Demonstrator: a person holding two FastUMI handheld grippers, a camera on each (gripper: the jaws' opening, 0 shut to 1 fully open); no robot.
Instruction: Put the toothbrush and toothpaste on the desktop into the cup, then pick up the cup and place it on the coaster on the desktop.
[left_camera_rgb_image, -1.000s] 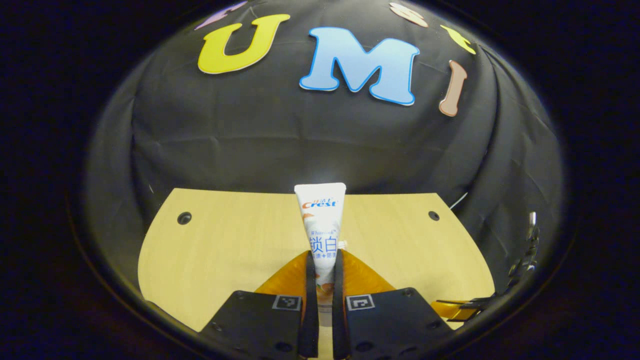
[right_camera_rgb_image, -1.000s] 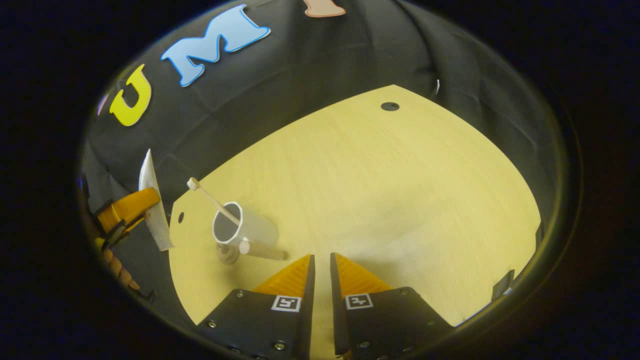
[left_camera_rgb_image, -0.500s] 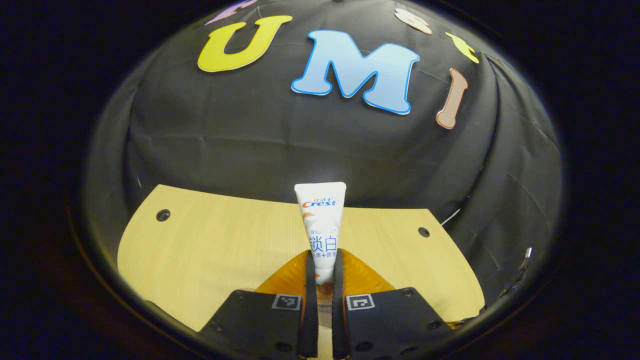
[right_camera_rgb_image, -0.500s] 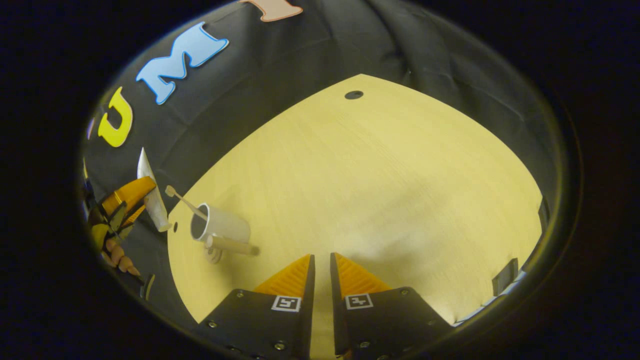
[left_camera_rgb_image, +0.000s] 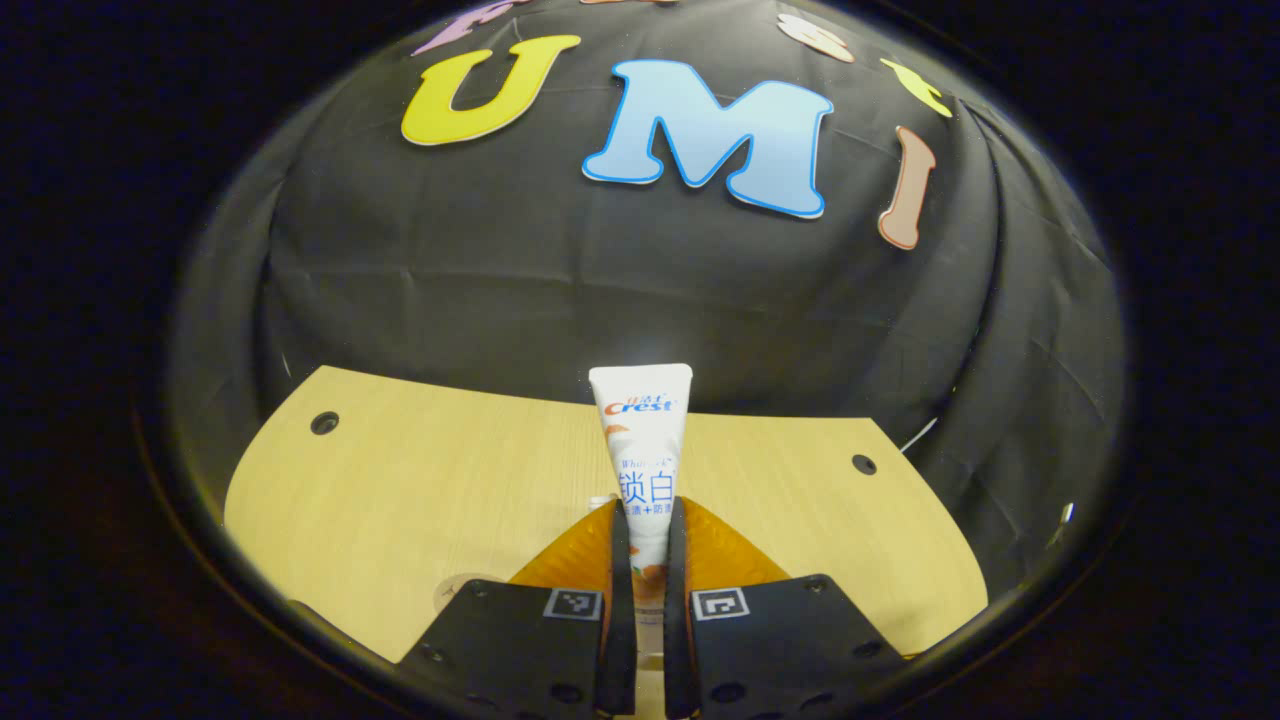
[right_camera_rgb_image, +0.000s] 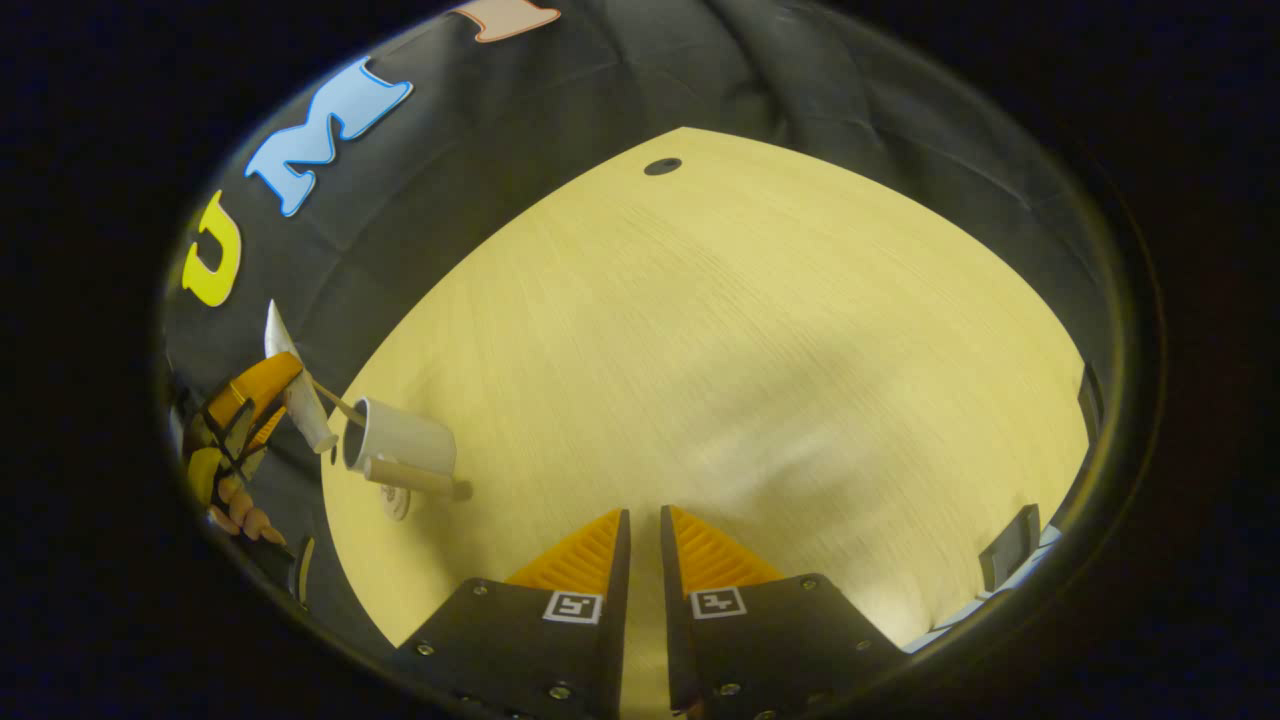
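Carrying the toothpaste (left_camera_rgb_image: 642, 455) pinched upright in the left tongs (left_camera_rgb_image: 641, 560) — right tongs (right_camera_rgb_image: 640, 545) nearly closed, empty — it hangs just beside the cup (right_camera_rgb_image: 400, 447), toothbrush (right_camera_rgb_image: 335, 400) inside — next, lower it cap-first into the cup's mouth.

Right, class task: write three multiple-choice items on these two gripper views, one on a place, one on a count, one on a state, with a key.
1. Where is the toothbrush?
A. flat on the desktop
B. standing in the cup
C. in the right gripper

2. How many dark round holes does the desktop show in the left gripper view?
A. two
B. four
C. none

3. What is the left gripper doing?
A. hanging open
B. shut on the cup
C. shut on the toothpaste

Key: B, its handle slants out of the white cup; A, one hole near each far corner; C, both fingers press the toothpaste, held upright above the desktop.
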